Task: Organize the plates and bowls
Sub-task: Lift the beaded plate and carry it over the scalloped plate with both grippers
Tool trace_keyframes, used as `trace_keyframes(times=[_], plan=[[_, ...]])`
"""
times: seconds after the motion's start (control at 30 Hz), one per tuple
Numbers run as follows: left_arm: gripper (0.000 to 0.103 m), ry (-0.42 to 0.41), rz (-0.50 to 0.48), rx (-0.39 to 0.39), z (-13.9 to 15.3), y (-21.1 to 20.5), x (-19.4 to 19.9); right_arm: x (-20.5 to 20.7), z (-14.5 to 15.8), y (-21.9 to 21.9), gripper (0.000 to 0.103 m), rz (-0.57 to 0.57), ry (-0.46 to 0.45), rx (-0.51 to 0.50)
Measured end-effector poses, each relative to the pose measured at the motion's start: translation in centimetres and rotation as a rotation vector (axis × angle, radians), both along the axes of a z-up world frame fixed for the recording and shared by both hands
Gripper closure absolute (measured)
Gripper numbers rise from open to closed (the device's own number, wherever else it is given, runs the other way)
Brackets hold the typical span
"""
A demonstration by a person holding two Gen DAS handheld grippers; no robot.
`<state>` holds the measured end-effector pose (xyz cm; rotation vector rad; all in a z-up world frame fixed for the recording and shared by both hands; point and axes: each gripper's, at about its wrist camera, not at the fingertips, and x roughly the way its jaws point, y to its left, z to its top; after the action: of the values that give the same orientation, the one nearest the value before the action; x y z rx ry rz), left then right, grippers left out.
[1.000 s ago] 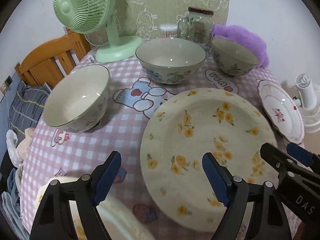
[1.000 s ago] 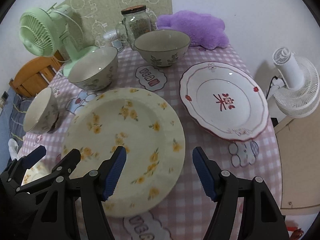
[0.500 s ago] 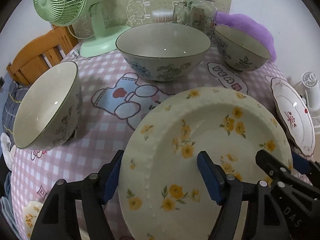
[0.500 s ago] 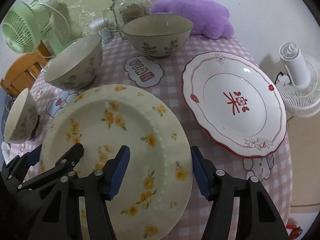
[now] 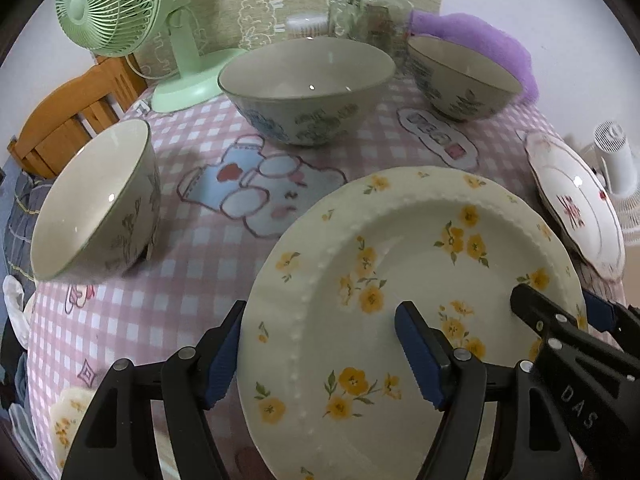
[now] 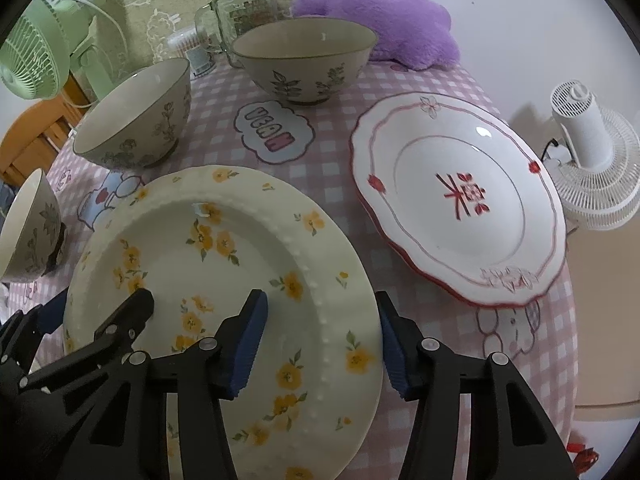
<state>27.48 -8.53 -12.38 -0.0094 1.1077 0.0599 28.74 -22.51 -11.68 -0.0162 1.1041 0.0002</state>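
A cream plate with yellow flowers point(image 5: 420, 280) lies on the checked tablecloth, also in the right wrist view point(image 6: 224, 280). My left gripper point(image 5: 320, 354) is open and straddles the plate's left rim, one finger outside and one over the plate. My right gripper point(image 6: 320, 340) is open and straddles its right rim. A white plate with red trim point(image 6: 460, 200) lies to the right. Three bowls stand behind: a large one point(image 5: 308, 88), one at far right point(image 5: 464, 76) and one at left point(image 5: 96, 200).
A green fan point(image 5: 120, 12), a glass jar point(image 5: 372, 12) and a purple plush point(image 6: 384, 20) stand at the table's back. A white fan point(image 6: 592, 152) is off the right edge. A wooden chair point(image 5: 68, 120) is at the left. Another flowered dish point(image 5: 68, 416) lies at near left.
Both grippers moved forward and down onto the flowered plate. Their open jaws now straddle its left and right rims, which they only approached before.
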Motion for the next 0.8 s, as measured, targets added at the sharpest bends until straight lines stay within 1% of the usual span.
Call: trace_keyframes(times=[0.13, 0.3, 0.43, 0.53, 0.7, 0.8], plan=[[0.028, 0.031, -0.035, -0.008, 0.0, -0.6, -1.5, -1.6, 0.2, -0.7, 0.046, -0.009, 0.022, 0.001], [0.026, 0.027, -0.066, 0.007, 0.0, -1.0, -1.9, -3.0, 0.1, -1.3, 0.046, -0.026, 0.040, 0.007], [0.026, 0.019, -0.077, 0.017, 0.0, -1.1, -1.8, -3.0, 0.1, -1.1, 0.045, -0.027, 0.034, 0.002], [0.028, 0.022, -0.074, 0.023, 0.1, -1.4, -1.8, -3.0, 0.1, -1.0, 0.044, -0.028, 0.031, -0.001], [0.030, 0.053, -0.071, 0.006, 0.2, -1.2, -1.4, -2.8, 0.2, -0.8, 0.044, -0.020, 0.045, -0.016], [0.031, 0.063, -0.080, 0.000, 0.4, -1.4, -1.9, -2.8, 0.5, -0.9, 0.044, -0.035, 0.050, -0.031]])
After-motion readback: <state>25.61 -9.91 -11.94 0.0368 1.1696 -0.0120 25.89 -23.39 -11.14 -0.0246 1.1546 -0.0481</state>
